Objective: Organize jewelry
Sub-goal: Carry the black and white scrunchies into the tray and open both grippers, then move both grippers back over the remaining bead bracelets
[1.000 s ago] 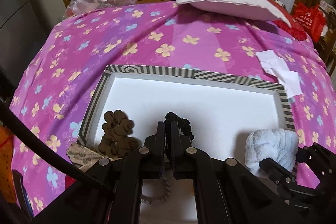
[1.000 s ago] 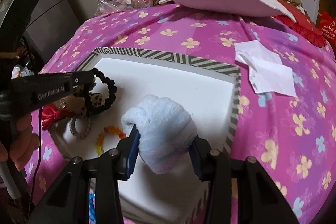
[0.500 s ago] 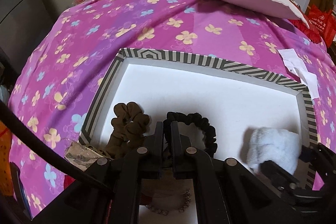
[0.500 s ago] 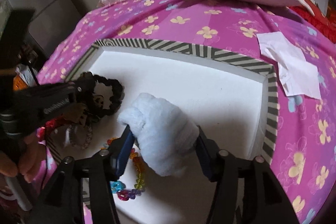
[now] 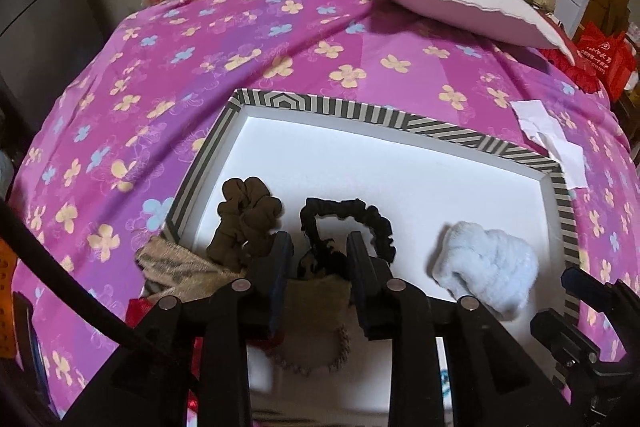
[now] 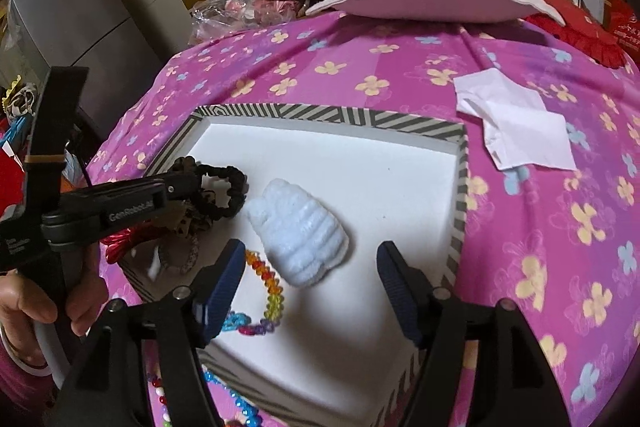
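Both tongs stand wide and hold nothing. In the striped tray (image 6: 460, 163), the fluffy blue scrunchie (image 6: 298, 233) lies at 11 o'clock from the right gripper (image 6: 310, 269). The black scrunchie (image 5: 352, 223) sits at 12 o'clock from the left gripper (image 5: 318, 259) (its side reads "GenRobot.AI").

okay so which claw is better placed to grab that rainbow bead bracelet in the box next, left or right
Right, probably. The right claw is open, and the rainbow bead bracelet lies just beside its left finger inside the striped box. The left claw is open over the black scrunchie, farther away.
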Motion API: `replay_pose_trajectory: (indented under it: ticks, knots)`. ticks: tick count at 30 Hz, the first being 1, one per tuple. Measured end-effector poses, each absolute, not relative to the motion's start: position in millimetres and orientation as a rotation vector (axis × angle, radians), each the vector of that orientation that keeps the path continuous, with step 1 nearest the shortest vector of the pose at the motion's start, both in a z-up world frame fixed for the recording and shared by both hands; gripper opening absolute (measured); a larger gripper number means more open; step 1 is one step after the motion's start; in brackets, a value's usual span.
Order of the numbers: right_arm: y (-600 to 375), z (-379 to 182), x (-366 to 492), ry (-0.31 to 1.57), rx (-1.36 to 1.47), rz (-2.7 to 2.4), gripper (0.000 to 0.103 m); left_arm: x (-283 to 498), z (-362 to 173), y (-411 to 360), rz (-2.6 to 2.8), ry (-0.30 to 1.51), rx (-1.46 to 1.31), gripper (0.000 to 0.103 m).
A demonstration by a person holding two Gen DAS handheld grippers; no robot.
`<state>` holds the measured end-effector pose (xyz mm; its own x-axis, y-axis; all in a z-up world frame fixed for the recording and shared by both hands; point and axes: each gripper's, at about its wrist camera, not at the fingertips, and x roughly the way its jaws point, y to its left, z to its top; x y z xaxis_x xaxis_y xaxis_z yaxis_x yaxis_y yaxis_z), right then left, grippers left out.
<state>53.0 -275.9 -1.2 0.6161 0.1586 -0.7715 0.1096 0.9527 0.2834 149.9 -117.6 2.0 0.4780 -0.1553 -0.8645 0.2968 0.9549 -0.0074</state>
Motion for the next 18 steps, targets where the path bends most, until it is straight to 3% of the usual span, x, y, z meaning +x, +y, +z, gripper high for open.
replay_pose_trajectory:
  ticks: [18]
  knots:
    - [-246.1,13.0,10.5,0.892,0.285,0.018,0.073,89.9,20.8,-91.2,-0.253,0.989,0.143,0.049]
